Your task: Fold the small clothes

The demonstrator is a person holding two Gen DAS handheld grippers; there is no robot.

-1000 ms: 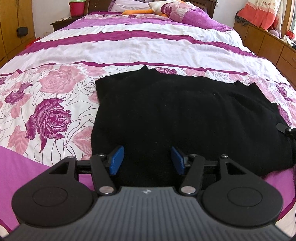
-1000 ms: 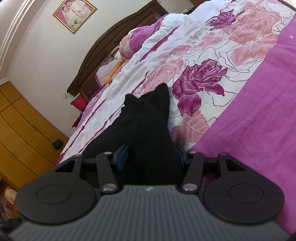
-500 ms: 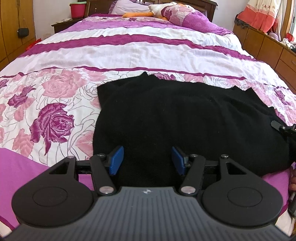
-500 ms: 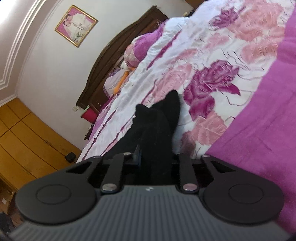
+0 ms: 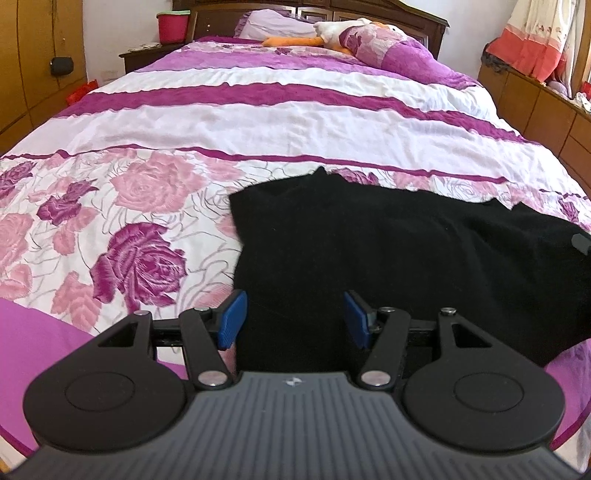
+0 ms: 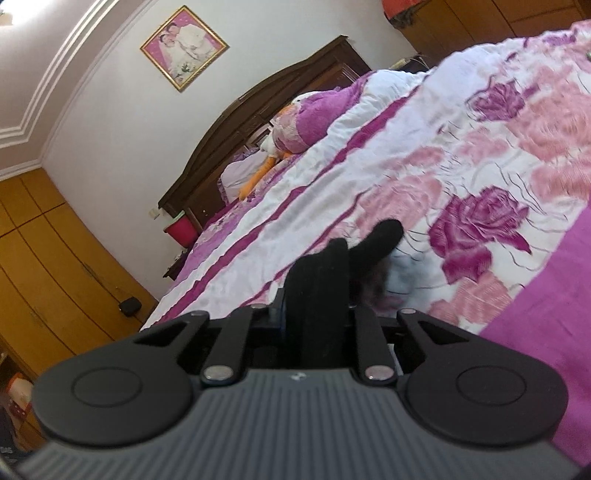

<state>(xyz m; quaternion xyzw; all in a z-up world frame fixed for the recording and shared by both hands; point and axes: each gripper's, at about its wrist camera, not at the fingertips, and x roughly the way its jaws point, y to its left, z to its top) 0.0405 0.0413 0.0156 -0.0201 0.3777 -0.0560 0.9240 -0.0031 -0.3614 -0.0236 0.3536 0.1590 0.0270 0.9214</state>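
A black garment (image 5: 388, 258) lies spread on the floral bedspread (image 5: 147, 206), near the foot of the bed. My left gripper (image 5: 293, 317) is open, its blue pads on either side of the garment's near edge, not clamping it. My right gripper (image 6: 316, 314) is shut on a bunched fold of the black garment (image 6: 321, 280) and holds it lifted off the bed; the cloth hides its pads. A tip of the right gripper (image 5: 581, 242) shows at the garment's right end in the left wrist view.
Pillows and a stuffed duck (image 5: 325, 35) lie by the dark headboard (image 6: 258, 110). A red bin (image 5: 173, 26) stands on a nightstand at the left. Wooden wardrobes (image 6: 55, 251) line the left wall and low cabinets (image 5: 535, 99) the right.
My right gripper closed on the garment's right end and lifted it, tilting upward. My left gripper stayed open and drew back slightly from the garment.
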